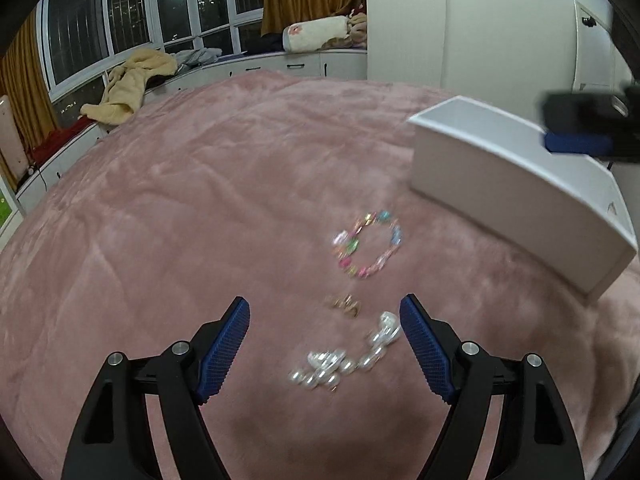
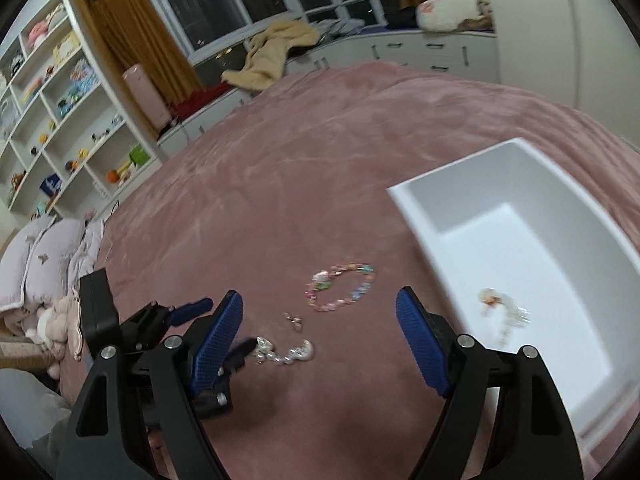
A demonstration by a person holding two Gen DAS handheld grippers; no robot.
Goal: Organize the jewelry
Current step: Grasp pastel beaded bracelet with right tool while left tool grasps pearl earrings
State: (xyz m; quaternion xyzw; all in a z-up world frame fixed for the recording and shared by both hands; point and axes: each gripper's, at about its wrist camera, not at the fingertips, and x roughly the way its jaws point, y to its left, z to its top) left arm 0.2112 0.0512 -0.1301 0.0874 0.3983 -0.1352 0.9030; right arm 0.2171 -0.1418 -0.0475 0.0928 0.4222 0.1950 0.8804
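Note:
A pearl necklace (image 1: pixel 348 356) lies on the pink bedspread (image 1: pixel 200 200) between the fingers of my open left gripper (image 1: pixel 324 312). Small gold earrings (image 1: pixel 345 305) lie just beyond it, and a colourful bead bracelet (image 1: pixel 368 244) beyond those. A white box (image 1: pixel 520 188) stands to the right. In the right wrist view my open right gripper (image 2: pixel 320 304) hovers above the bedspread (image 2: pixel 320 140); the bracelet (image 2: pixel 342 286), earrings (image 2: pixel 294 320) and pearl necklace (image 2: pixel 286 352) lie ahead. The left gripper (image 2: pixel 224 340) reaches the pearls. The box (image 2: pixel 520 240) holds one pale jewelry piece (image 2: pixel 502 310).
Pillows and a plush toy (image 2: pixel 44 272) lie at the bed's left edge. White shelves (image 2: pixel 60 112) stand behind. A window bench with a yellow blanket (image 1: pixel 128 84) runs along the far side. A white wardrobe (image 1: pixel 480 20) stands at the right.

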